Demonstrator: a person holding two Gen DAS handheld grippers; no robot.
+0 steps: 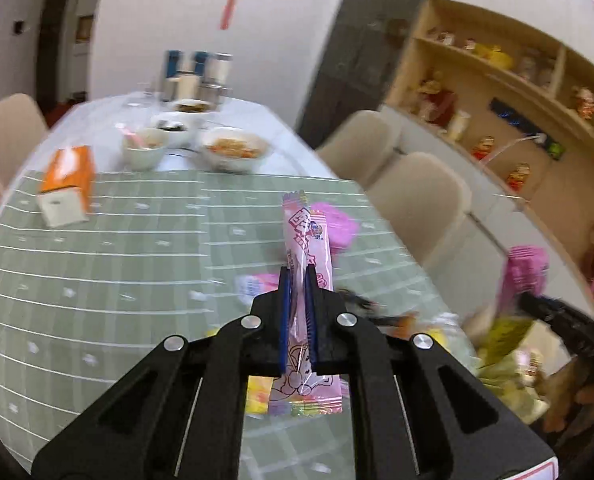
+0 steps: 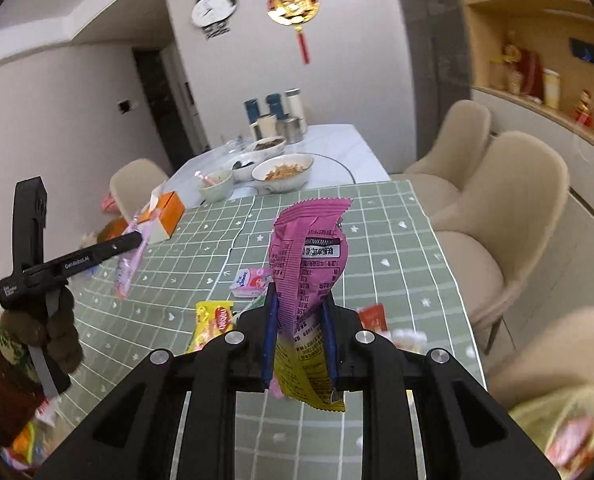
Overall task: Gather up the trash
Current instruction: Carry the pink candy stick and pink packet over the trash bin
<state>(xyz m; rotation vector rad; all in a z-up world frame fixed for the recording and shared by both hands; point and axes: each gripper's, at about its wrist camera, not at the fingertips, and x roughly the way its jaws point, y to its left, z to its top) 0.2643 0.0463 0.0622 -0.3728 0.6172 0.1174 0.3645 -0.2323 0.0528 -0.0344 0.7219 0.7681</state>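
Wrappers, both light, limp, crinkly film.

Left wrist view: my left gripper pinched shut on long pink wrapper near its middle, ends flopping beyond pads. Table below, bowls far ahead; view blurred, so remaining litter under jaws perhaps packets.

Right wrist view: my right gripper clamped on magenta packet mid-body, top standing ahead of fingertips. Yellow packet below left. Table edge, chairs to right; open room above.

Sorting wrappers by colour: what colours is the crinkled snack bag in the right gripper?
The crinkled snack bag is magenta, turning yellow at its lower end; the right wrist view shows it best.
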